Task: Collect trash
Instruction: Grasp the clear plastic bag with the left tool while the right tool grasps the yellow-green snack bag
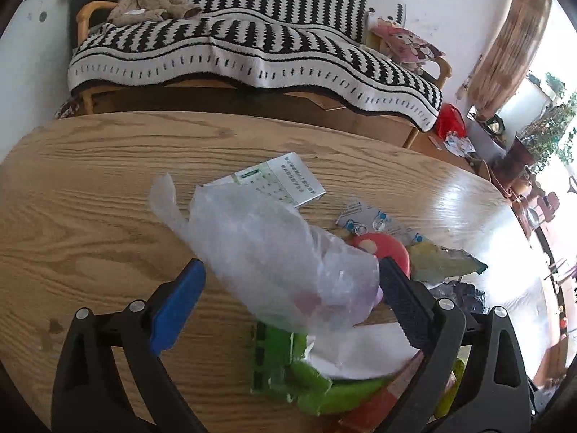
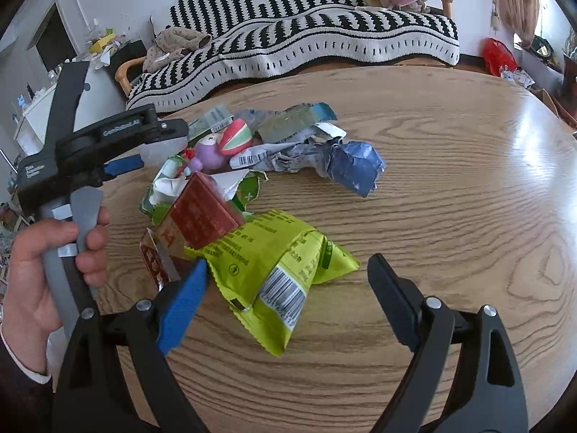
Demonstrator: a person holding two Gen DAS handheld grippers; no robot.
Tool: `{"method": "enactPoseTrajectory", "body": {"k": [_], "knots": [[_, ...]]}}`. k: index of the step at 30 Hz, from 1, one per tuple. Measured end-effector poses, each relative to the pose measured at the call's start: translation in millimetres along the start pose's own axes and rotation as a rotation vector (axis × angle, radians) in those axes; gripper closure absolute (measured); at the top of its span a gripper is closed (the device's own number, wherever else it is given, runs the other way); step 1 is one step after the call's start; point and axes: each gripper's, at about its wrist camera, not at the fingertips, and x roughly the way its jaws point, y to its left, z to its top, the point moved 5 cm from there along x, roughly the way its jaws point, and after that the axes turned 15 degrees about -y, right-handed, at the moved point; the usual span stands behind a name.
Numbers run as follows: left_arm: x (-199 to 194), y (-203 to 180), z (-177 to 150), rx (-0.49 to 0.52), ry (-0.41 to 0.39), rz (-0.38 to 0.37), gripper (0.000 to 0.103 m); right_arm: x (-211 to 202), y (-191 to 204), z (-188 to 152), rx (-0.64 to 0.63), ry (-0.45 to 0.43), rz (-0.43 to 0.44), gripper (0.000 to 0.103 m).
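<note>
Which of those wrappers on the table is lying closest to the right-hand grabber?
The lime-green plastic wrapper with the barcode, lying flat between the right gripper fingers. The crumpled blue paper wrapper lies farther back.

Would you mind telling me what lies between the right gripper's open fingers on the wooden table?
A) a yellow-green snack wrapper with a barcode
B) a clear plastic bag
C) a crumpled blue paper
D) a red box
A: in the right wrist view the yellow-green snack wrapper lies flat on the table between the spread fingers of the right gripper, its barcode facing up.
</note>
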Motion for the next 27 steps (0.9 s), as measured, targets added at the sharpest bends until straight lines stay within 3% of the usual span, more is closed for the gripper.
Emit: {"method": "enactPoseTrajectory", "body": {"k": [2, 4, 5, 6, 10, 27], "knots": [[0, -4, -2, 0.028, -0.002, -0.001, 0.018, 1, 0, 0, 0.000, 0.008, 0.013, 0.026], [-1, -5, -5, 0.041, 0.009, -0.010, 0.048, 2, 2, -1, -0.009, 0.017, 0.016, 0.040], [-1, -5, -6, 0.041, 0.016, -0.018, 0.057, 1, 3, -2, -0.016, 0.021, 0.021, 0.058], [-2, -5, -8, 0.044, 0.026, -0.025, 0.074, 1, 4, -2, -0.021, 0.022, 0.019, 0.058], [-13, -5, -8, 0.075, 0.013, -0.020, 0.094, -6, 6, -2, -0.040, 0.009, 0.020, 0.063], [-73, -26, 5, 0.155, -0.063, -0.062, 0.098, -53, -13, 19, -0.038, -0.105, -0.013, 0.063]]}}
